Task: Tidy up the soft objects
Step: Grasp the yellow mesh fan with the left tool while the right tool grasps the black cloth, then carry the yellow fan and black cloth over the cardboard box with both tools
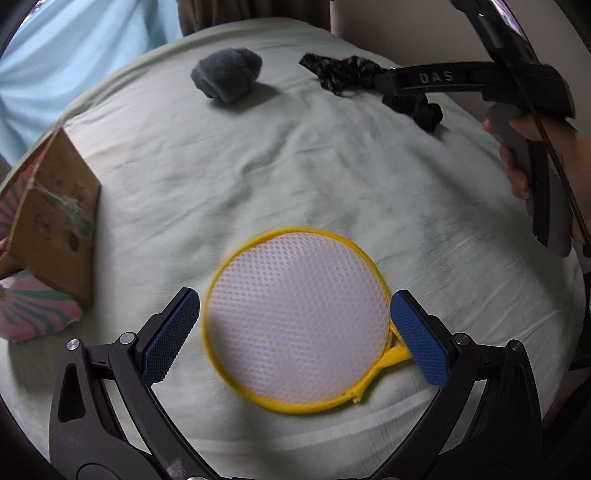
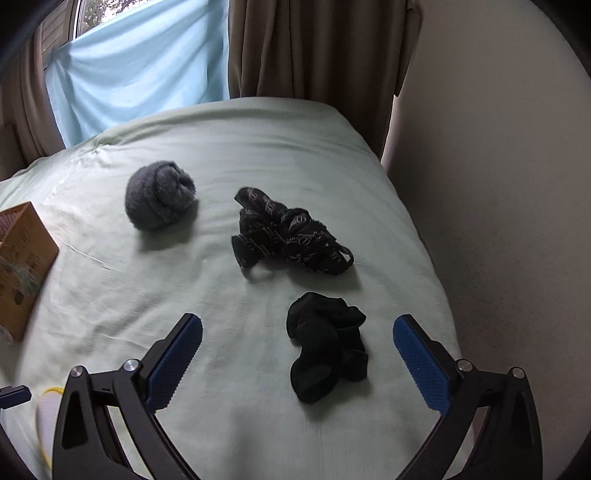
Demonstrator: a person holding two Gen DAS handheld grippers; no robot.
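Left tool (image 1: 295, 332) spread wide, low over bed (image 1: 332, 177), straddling yellow-rimmed mesh pad (image 1: 295, 328); right pad touches its rim. Right tool (image 2: 297, 354) spread, angled down above black sock bundle (image 2: 327, 347), near right.

Home bedroom — sheeted bed (image 2: 229, 147), brown curtains (image 2: 314, 48), window (image 2: 96, 14)

Both wrist views near, sharing the bed (image 1: 295, 166)
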